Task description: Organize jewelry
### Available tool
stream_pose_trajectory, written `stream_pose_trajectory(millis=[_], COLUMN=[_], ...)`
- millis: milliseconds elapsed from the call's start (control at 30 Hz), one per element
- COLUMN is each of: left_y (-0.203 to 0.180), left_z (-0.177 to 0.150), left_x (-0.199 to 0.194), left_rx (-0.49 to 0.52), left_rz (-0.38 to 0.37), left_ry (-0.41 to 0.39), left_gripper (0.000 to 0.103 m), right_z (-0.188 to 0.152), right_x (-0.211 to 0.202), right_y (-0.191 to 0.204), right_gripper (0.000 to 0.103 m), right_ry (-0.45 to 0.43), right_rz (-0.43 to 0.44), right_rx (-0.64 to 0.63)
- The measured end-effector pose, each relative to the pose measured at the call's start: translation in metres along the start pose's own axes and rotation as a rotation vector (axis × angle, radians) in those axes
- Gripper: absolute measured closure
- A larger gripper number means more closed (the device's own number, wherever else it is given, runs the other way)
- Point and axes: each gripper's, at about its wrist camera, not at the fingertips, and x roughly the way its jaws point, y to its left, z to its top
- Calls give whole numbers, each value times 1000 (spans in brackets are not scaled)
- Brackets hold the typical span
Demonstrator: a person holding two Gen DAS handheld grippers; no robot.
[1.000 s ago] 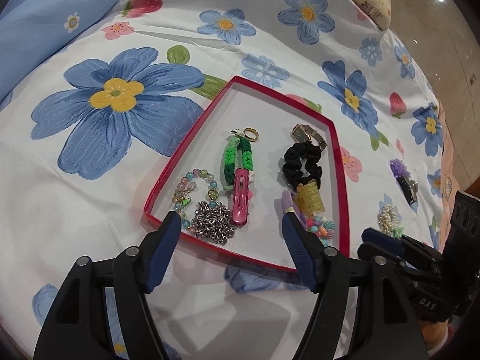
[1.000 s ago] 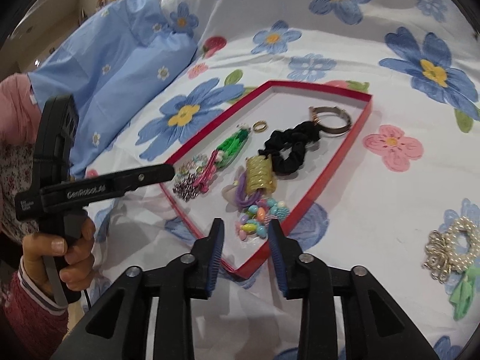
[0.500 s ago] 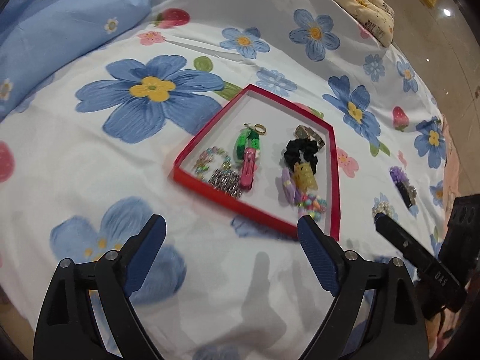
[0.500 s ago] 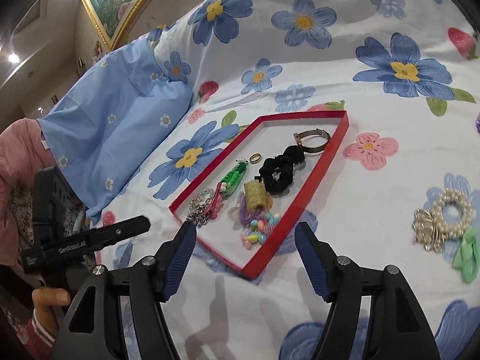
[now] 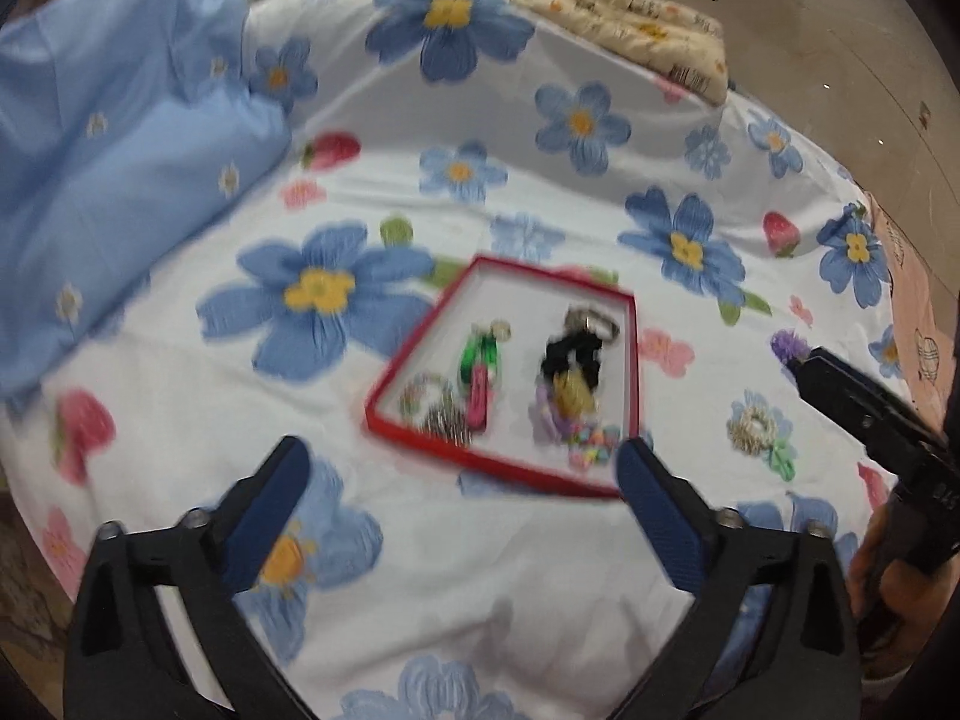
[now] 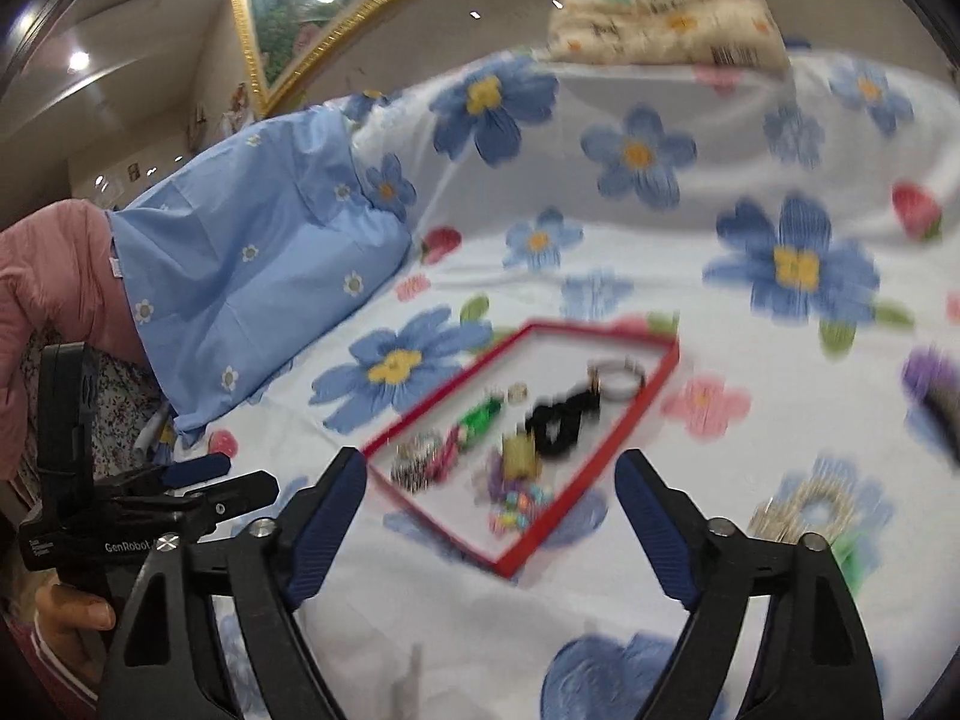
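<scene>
A red-rimmed tray [image 5: 631,360] [image 6: 654,381] lies on the flowered bedsheet and holds several pieces: a black scrunchie [image 5: 570,354] [image 6: 561,423], a green braided bracelet [image 5: 477,354] [image 6: 480,414], a pink clip, a chain, beads and a watch [image 6: 618,378]. My left gripper [image 5: 459,504] is open and empty, above the sheet in front of the tray. My right gripper [image 6: 489,507] is open and empty, also in front of the tray. A pearl bracelet [image 5: 753,423] [image 6: 810,507] and a purple hair piece [image 5: 789,345] [image 6: 930,384] lie on the sheet right of the tray.
A light blue pillow [image 5: 108,180] [image 6: 258,276] lies at the left. A folded patterned cloth [image 5: 630,6] [image 6: 666,18] sits at the far edge of the bed. A green bow [image 5: 780,459] lies beside the pearl bracelet. Both views are blurred.
Both grippers have pulled back and up from the tray, which now looks smaller and farther. The right gripper's jaws have opened from narrow to wide. The left stayed open.
</scene>
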Motion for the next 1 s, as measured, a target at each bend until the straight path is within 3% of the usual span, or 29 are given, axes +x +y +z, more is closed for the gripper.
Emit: stream_pose_trajectory(millis=[67,167,300,600,1000], left_y=[-3,-3,-1,-6,-20], left_z=[6,2,-21,-55,-65], left_x=[-1,2,17,25,20], left_rx=[16,5,-16,18,71], left_rz=[36,65,71,113,125], left_ry=[-28,-52,-18,19,22], left_gripper=[0,0,0,0,0], right_z=[15,22,0,-58,-69], right_x=[-6,-9,-4,25,24], right_y=[7,12,10,-1,-8], right_gripper=[5,5,5,5,5], right_ry=[-17,-37,-62,46,67], right_rz=[-12,-21,-53,-91,-106], right_rx=[-40,-52,-30,-3,14])
